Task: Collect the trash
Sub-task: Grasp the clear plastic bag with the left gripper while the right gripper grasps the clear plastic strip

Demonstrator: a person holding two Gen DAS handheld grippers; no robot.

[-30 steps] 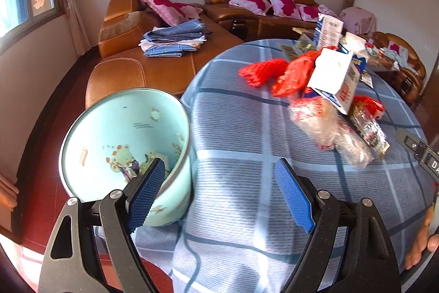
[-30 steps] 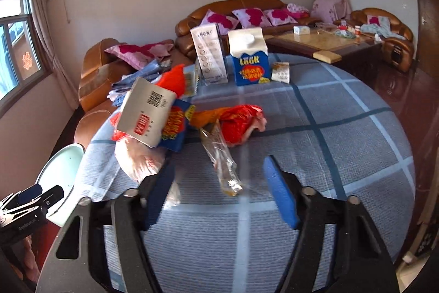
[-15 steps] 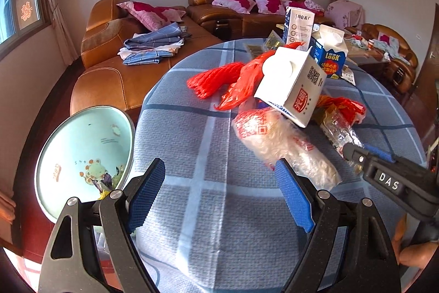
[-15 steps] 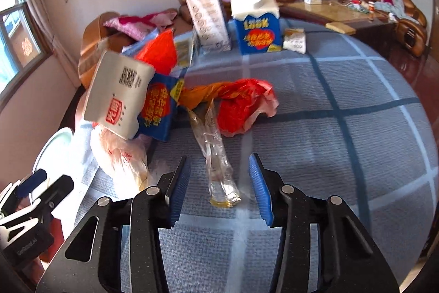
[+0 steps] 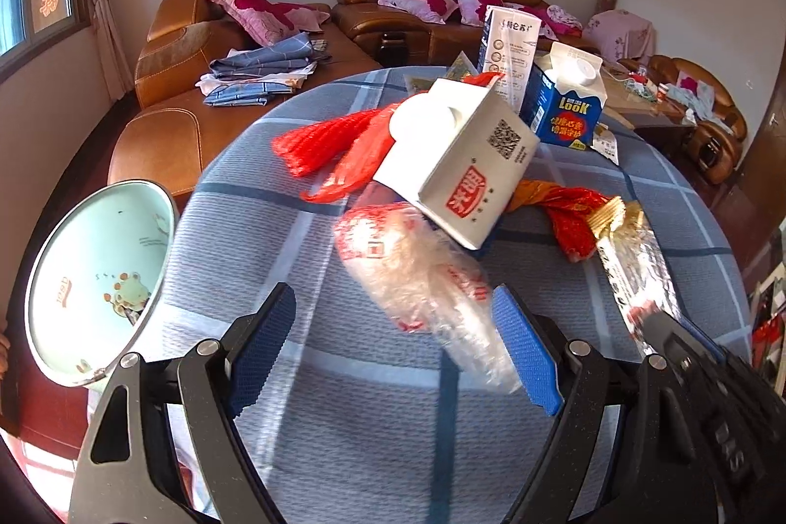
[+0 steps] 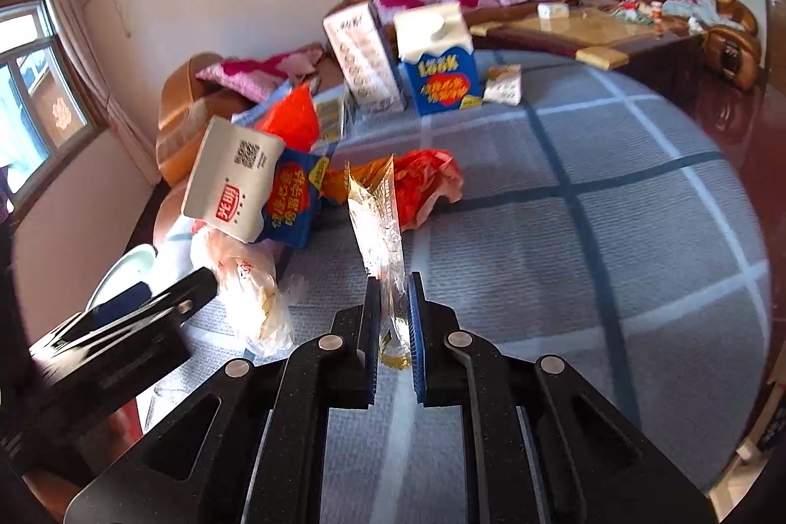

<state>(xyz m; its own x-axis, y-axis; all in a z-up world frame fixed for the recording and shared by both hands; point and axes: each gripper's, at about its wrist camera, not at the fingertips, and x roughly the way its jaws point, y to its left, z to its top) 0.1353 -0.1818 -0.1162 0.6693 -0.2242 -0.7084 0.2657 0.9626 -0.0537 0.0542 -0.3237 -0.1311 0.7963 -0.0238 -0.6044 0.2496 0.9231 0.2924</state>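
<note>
Right hand-held gripper (image 6: 393, 308), jaws just closing, pinches a clear wrapper (image 6: 378, 224); left hand-held gripper (image 5: 393, 337) gapes empty beside the plastic bag (image 5: 422, 278)

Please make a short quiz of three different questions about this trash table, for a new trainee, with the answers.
1. True or false: the right gripper is shut on the clear wrapper.
2. Which item lies between the open pads of the left gripper? A) the blue Look carton B) the crumpled clear bag C) the red net
3. Fill in: the pale green bin stands beside the table's ____ edge in the left wrist view.

Key: 1 true, its jaws have just been closing on it. 2 B. 3 left.
</note>
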